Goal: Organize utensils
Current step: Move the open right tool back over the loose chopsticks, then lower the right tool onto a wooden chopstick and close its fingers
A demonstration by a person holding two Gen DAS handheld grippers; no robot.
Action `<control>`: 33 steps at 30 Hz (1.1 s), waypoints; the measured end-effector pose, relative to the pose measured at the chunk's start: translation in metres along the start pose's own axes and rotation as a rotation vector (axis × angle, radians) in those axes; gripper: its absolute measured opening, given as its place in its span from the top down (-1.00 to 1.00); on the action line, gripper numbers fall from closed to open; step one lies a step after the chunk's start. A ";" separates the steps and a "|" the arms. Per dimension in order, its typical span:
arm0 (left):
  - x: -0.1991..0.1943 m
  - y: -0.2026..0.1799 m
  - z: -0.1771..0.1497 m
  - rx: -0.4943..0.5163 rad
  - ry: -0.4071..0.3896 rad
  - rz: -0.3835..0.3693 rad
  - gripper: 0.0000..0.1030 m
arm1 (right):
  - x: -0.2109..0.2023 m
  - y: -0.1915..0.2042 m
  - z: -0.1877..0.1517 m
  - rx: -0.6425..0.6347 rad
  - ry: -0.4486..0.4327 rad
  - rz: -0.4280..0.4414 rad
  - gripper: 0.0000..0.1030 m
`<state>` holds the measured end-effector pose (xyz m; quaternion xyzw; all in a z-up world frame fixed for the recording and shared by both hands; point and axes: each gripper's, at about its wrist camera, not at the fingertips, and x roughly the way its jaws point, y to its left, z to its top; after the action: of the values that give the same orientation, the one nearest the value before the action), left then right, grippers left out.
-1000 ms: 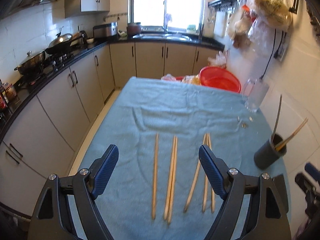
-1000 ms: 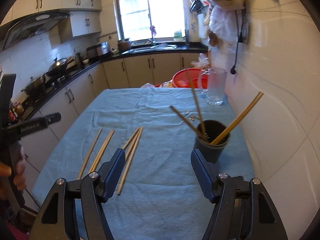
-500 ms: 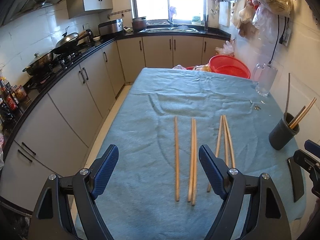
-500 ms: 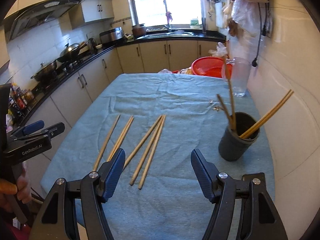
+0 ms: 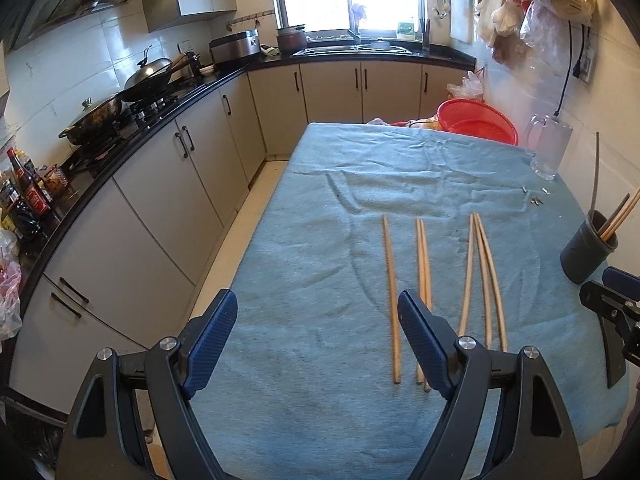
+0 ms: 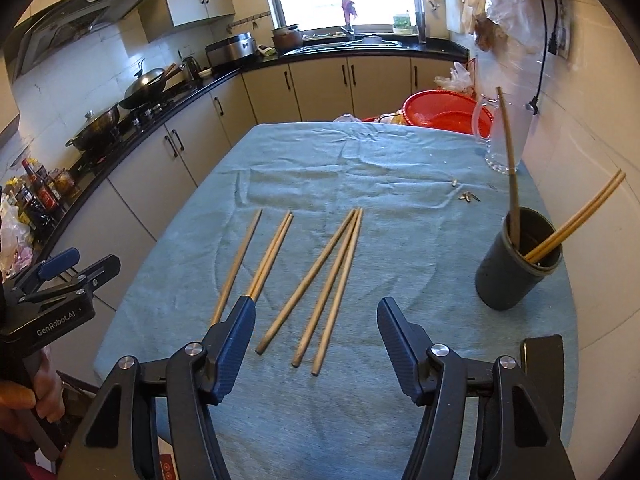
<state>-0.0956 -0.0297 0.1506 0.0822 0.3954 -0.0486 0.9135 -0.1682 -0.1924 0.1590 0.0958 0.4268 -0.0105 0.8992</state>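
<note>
Both views have slid left and lower over the table since a second ago, and the right tool's (image 6: 316,320) jaws have just been closing a little, nothing between them. Six chopsticks (image 6: 320,280) lie loose on the cloth (image 6: 360,160); three stand in the cup (image 6: 518,260). The left tool (image 5: 316,340) is apart, empty. Most of the sorting remains

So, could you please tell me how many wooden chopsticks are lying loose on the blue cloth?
6: single chopstick leftmost, a pair beside it, then three fanned chopsticks rightmost.
</note>
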 end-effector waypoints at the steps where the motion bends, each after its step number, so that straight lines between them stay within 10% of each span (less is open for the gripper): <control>1: 0.001 0.002 0.000 0.000 0.004 0.000 -0.58 | 0.002 0.001 0.000 0.000 0.004 0.000 -0.31; 33: 0.037 0.033 0.001 0.016 0.059 0.008 -0.58 | 0.062 0.002 0.019 0.100 0.103 -0.061 -0.09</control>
<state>-0.0645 0.0021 0.1277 0.0928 0.4216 -0.0455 0.9009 -0.1137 -0.1898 0.1233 0.1279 0.4742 -0.0545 0.8694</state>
